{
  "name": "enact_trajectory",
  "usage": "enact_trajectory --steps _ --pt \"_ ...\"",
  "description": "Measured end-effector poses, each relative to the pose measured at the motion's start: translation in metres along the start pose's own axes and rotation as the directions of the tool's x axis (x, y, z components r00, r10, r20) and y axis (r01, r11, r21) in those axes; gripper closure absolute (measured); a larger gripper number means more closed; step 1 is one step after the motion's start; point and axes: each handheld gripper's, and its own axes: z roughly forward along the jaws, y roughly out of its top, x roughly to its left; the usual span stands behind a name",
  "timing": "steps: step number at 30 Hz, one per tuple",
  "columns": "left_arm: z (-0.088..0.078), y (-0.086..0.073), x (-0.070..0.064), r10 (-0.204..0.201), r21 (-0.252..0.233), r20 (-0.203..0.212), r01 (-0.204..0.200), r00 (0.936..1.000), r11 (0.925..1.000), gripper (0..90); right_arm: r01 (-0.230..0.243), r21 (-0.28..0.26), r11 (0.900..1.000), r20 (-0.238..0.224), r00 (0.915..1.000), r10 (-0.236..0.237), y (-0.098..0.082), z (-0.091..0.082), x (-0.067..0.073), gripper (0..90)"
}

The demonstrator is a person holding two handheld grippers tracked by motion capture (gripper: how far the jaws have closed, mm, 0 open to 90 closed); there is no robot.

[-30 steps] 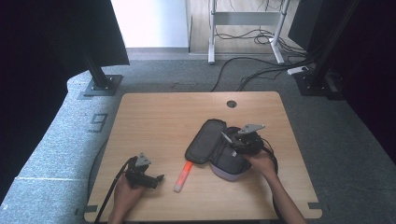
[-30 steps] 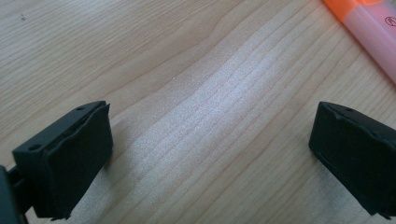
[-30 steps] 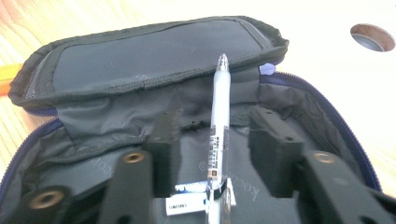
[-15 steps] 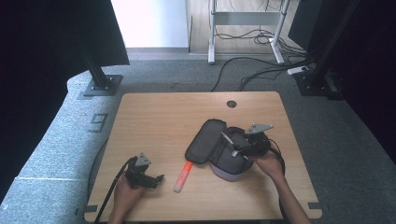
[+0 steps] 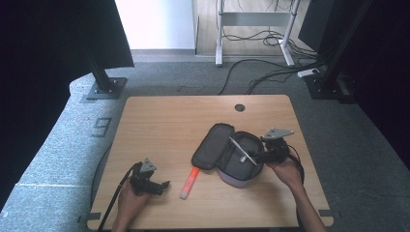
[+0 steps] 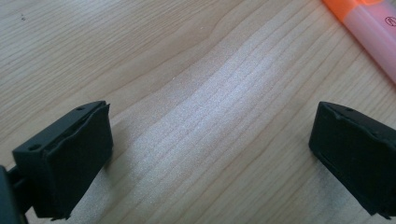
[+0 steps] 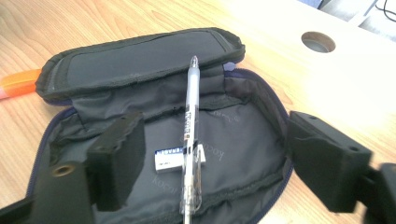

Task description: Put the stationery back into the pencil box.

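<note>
A black pencil case (image 5: 227,154) lies open right of the table's middle, its lid (image 7: 140,58) folded back. Inside, a clear pen (image 7: 190,116) leans tip-up against the lid, over a small white eraser (image 7: 170,158). My right gripper (image 7: 222,158) is open at the case's near edge, its jaws wide on either side of the pen without touching it. The high view shows the right gripper (image 5: 256,155) at the case's right side. An orange highlighter (image 5: 189,183) lies on the wood left of the case. My left gripper (image 5: 164,186) rests open on the table beside the highlighter (image 6: 369,32).
The wooden table (image 5: 159,125) has a round cable hole (image 5: 240,107) at the back. Stand bases and cables lie on the grey floor beyond the far edge. Bare wood spreads across the left and back.
My right gripper has drawn back to the right, away from the case's middle. The left gripper and the highlighter have not moved.
</note>
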Motion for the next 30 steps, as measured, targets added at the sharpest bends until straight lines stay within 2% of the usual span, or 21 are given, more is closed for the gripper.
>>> enact_trajectory --steps 3,16,26,30 --pt "0.0 0.0 0.0 0.0 0.0 0.0 0.0 1.0 1.0 0.0 0.001 0.006 1.0 -0.008 1.0 -0.001 -0.001 -0.004 0.0 13.6" --pt "0.0 0.0 0.0 0.0 0.0 0.0 0.0 1.0 1.0 0.0 -0.012 0.005 1.0 0.042 0.999 0.012 -0.017 -0.026 -0.005 9.2" --pt "0.0 0.0 0.0 0.001 0.0 0.0 -0.001 1.0 1.0 0.0 -0.017 -0.009 1.0 0.068 0.9976 0.018 -0.034 -0.038 -0.007 8.6" --pt "0.0 0.0 0.0 0.0 0.0 0.0 0.0 1.0 1.0 0.0 -0.033 -0.014 0.999 0.076 0.9965 0.034 -0.042 -0.04 -0.008 8.7"
